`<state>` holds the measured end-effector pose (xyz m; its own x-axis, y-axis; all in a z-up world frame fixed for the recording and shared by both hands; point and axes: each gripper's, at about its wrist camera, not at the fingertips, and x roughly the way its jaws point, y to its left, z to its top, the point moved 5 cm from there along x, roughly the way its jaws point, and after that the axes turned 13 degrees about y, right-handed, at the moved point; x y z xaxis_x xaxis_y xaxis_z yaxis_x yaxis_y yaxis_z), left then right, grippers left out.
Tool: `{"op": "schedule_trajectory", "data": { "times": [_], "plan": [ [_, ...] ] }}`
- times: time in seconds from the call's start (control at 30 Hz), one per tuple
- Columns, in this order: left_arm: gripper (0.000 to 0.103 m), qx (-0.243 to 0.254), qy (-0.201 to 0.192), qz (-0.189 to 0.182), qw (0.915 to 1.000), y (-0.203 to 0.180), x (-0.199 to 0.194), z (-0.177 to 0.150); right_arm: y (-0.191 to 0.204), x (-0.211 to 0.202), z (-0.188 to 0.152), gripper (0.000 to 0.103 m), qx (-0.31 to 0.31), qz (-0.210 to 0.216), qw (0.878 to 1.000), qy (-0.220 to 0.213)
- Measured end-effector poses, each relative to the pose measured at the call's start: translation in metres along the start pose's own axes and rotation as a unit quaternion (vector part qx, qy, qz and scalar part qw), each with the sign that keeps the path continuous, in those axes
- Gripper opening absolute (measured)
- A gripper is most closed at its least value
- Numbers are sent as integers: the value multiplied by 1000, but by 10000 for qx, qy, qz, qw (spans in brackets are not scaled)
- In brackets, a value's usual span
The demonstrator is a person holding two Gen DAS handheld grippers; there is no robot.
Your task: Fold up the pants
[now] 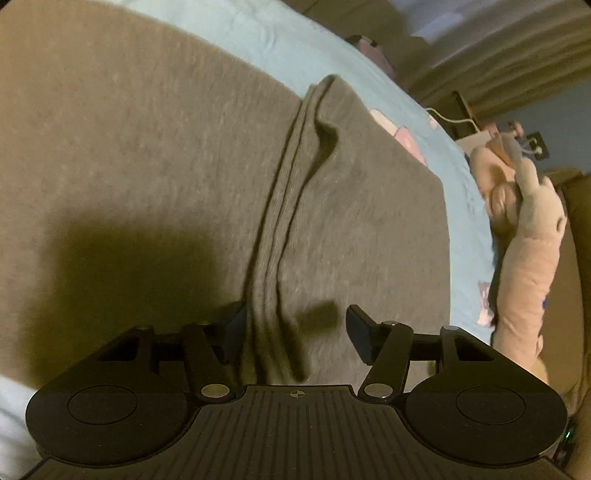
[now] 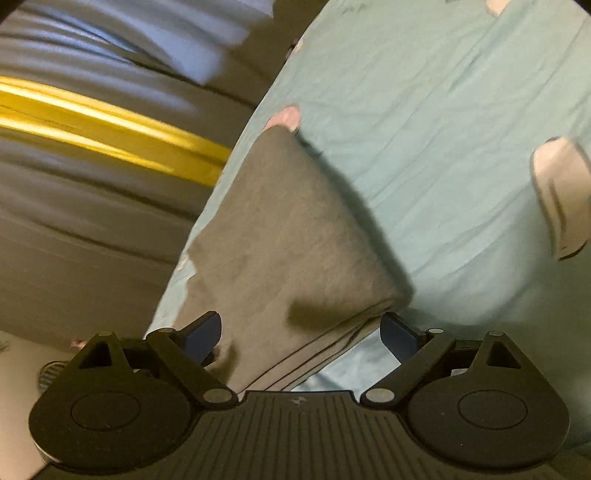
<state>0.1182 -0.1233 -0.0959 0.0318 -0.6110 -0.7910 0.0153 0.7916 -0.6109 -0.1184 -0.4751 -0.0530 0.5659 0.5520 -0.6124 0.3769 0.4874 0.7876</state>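
Dim, warm yellowish light throws hard dark shadows across the grey pants (image 1: 147,166). Both fisheye views bend at the edges (corners black), and the right wrist view smears with motion blur.

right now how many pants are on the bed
1. A single pair of grey pants lies folded on the light blue bed sheet; the right wrist view shows the same pants. Anything hidden under them cannot be ruled out.
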Motion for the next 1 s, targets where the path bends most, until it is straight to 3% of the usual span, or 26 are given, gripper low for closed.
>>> {"op": "schedule_trajectory", "data": {
  "times": [0.07,0.13,0.17,0.27,0.4,0.5,0.6,0.67,0.7,0.77,0.8,0.9,1.0],
  "plan": [
    [62,-163,-34,-89,9998,-1,7,4,0,6,0,94,33,113,9999,78],
    [38,-119,-47,-112,9999,-6,11,6,1,9,2,94,83,209,9997,44],
    [17,-46,-25,48,10000,-9,12,6,1,9,7,94,171,354,9992,-35],
    [16,106,-212,84,9997,-13,6,3,1,8,10,94,436,926,9946,-189],
    [15,95,-602,-363,9975,-17,-21,-6,8,20,6,94,520,1396,9887,149],
    [15,15,-833,-665,9943,-22,-38,-11,23,29,2,94,169,1047,9941,211],
    [15,-15,-1078,-569,9925,-19,-50,-14,26,28,5,93,71,369,9991,-218],
    [15,-92,-1106,-490,9926,-10,-53,-17,22,19,9,82,183,-66,9973,-705],
    [15,-130,-1098,-427,9930,-3,-52,-20,17,15,10,78,358,-114,9961,-803],
    [15,-145,-1055,-140,9942,10,-47,-23,10,15,10,56,586,-204,9946,-831],
    [15,-203,-1017,-33,9946,16,-42,-23,6,16,9,51,714,-322,9936,-814],
    [16,-379,-921,3,9950,27,-32,-27,0,23,8,50,966,-460,9921,-658],
    [21,39,-1007,304,9944,14,-35,-26,3,20,6,52,851,-541,9932,-590]
  ]
}}
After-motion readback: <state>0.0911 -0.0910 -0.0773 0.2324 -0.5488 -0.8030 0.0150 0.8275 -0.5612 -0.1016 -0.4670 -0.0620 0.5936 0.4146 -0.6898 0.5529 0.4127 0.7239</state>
